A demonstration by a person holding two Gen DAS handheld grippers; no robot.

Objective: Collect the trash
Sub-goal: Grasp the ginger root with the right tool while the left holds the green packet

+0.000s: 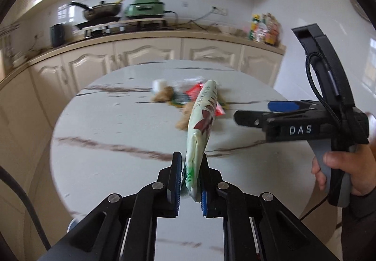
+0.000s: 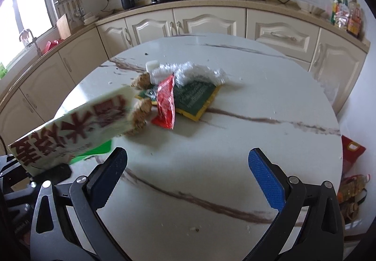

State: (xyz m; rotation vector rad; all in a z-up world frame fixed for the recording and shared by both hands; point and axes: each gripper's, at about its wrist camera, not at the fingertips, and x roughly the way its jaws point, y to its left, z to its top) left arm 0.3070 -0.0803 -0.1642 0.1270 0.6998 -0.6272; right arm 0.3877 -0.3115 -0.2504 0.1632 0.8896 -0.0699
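At lower centre of the left wrist view, the left gripper (image 1: pixel 190 181) has its jaws drawn narrow, pinching the bottom edge of a pale green snack packet (image 1: pixel 201 117) that stands up off the marble table (image 1: pixel 105 124). The right gripper (image 2: pixel 188 174) is spread wide, gripping nothing, above the tabletop. Beyond, mid-frame, lie a red wrapper (image 2: pixel 166 103), a dark green packet (image 2: pixel 196 99) and crumpled clear plastic (image 2: pixel 190 72).

A heap of trash — a sauce sachet (image 2: pixel 165 102), a flat packet (image 2: pixel 197 99) under it and crumpled plastic film (image 2: pixel 192 72) behind — lay near the far edge of the table (image 2: pixel 270 106), while the left gripper (image 1: pixel 190 181) held a snack bag (image 1: pixel 202 120) above the near-left part.
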